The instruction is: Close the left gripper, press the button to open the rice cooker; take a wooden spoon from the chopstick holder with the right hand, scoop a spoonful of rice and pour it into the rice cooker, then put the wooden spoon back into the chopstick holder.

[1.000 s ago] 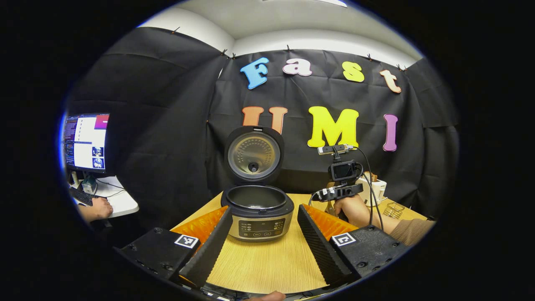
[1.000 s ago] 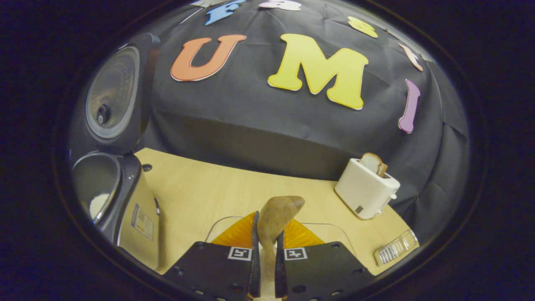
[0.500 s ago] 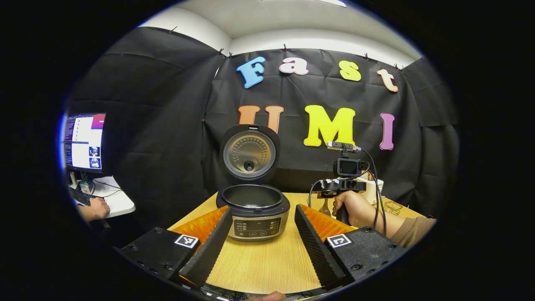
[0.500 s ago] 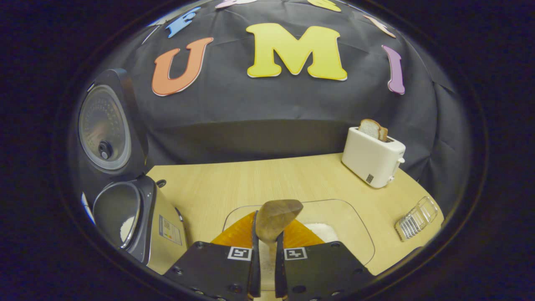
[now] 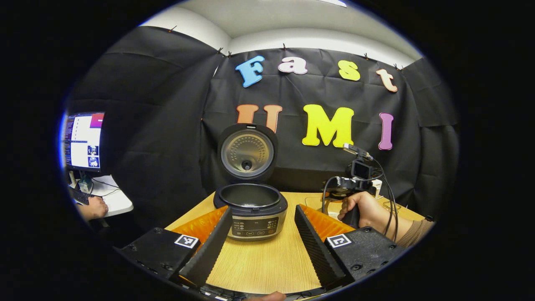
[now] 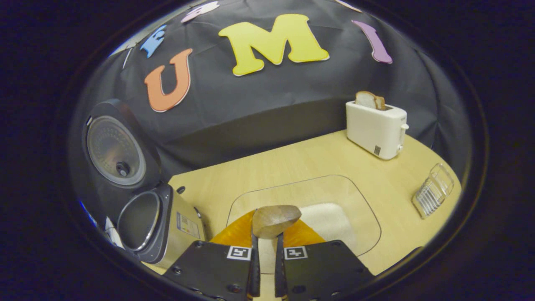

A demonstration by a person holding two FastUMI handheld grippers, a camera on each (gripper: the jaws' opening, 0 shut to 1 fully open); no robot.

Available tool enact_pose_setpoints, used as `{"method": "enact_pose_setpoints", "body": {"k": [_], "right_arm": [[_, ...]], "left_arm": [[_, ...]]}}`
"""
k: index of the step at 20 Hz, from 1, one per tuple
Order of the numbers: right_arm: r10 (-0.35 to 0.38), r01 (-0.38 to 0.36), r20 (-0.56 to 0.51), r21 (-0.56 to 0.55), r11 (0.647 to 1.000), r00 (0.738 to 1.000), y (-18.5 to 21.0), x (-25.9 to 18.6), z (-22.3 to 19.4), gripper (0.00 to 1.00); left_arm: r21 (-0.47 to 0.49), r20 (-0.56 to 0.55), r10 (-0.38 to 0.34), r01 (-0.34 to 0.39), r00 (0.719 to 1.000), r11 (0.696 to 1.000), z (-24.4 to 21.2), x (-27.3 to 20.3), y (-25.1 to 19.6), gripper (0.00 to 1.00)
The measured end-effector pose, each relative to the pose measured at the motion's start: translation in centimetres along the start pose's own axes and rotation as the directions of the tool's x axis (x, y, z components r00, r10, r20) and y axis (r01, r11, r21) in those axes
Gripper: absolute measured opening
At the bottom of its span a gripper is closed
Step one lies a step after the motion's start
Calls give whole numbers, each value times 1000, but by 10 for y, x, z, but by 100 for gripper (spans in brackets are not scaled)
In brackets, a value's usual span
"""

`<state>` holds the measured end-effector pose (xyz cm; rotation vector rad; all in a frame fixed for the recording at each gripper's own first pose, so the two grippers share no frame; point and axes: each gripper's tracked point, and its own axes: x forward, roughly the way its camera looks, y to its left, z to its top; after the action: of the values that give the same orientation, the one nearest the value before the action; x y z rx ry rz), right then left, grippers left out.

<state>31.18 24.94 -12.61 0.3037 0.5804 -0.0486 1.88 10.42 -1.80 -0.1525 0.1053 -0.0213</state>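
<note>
Rice cooker (image 5: 250, 207) sits on the wooden table (image 5: 267, 263), lid (image 5: 247, 152) up, pot open, same as before. Left gripper (image 5: 262, 238) hangs in front of it, fingers spread wide, holding nothing, barely shifted since earlier. Right gripper (image 6: 264, 267) is clenched on the wooden spoon (image 6: 274, 219), spoon bowl sticking out past the fingertips. Versus a second ago the right gripper view has tipped downward: clear rice tray (image 6: 330, 196) with white rice (image 6: 324, 221) now lies below the spoon, cooker (image 6: 167, 225) at lower left. White toaster (image 6: 376, 127) with bread and clear chopstick holder (image 6: 432, 190) appear higher and farther right than earlier.
</note>
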Motion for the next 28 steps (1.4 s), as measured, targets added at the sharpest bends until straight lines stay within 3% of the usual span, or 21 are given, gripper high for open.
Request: {"method": "enact_pose_setpoints", "body": {"k": [7,14,19,28], "right_arm": [[108,-104,-2,255,961,994,-20,5,3,14],[225,-176,-40,495,851,974,-43,18,1,13],[236,-171,-55,532,829,970,-43,22,0,14],[370,-151,-123,763,629,921,-37,33,-2,13]], "left_arm": [[-20,-9,-14,13,1000,1000,-2,3,-2,95],[-10,-45,-8,8,999,1000,-13,10,-7,96],[-1,-47,-18,18,999,1000,-15,12,-14,95],[9,-63,-12,12,998,1000,-21,17,-13,96]]}}
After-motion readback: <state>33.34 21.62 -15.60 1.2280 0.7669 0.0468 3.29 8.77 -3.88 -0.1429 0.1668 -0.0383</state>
